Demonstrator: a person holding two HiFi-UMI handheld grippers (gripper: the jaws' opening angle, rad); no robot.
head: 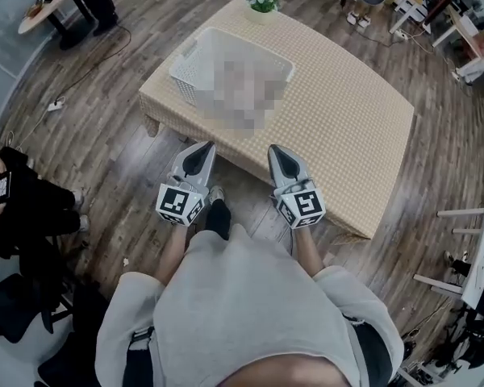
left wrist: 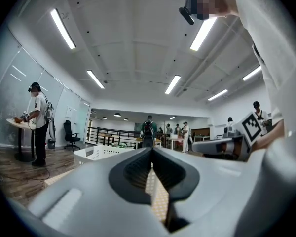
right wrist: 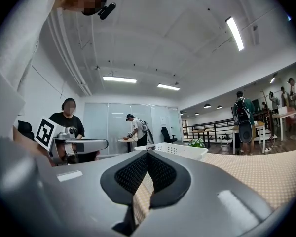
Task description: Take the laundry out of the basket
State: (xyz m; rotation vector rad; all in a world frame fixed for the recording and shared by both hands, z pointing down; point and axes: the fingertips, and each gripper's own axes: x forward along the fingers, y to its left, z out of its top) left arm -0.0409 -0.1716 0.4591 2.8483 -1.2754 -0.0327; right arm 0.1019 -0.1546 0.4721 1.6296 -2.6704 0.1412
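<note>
A wood-plank floor (head: 81, 119) is spreading around a low table in the head view. Its tabletop (head: 347, 127) is wearing a beige checked cloth, and a small potted plant (head: 263, 2) is standing at the far edge. A white perforated basket (head: 187, 75) is sitting on the tabletop's left part, ahead of both grippers. A blurred patch is covering its inside, so the laundry cannot be made out. The left gripper (head: 203, 147) and the right gripper (head: 279, 150) are hovering side by side at the tabletop's near edge, pointing toward the basket and apart from it.

In the left gripper view, a long bright room with ceiling strip lights is opening out behind. The jaws are meeting at their tips with nothing between them, and the basket is showing beyond them, a little to the left.

In the right gripper view, glass partitions are lining the back of the room. These jaws are also pressed together and empty. The basket is lying just beyond their tips, and the checked cloth is stretching off to the right.
</note>
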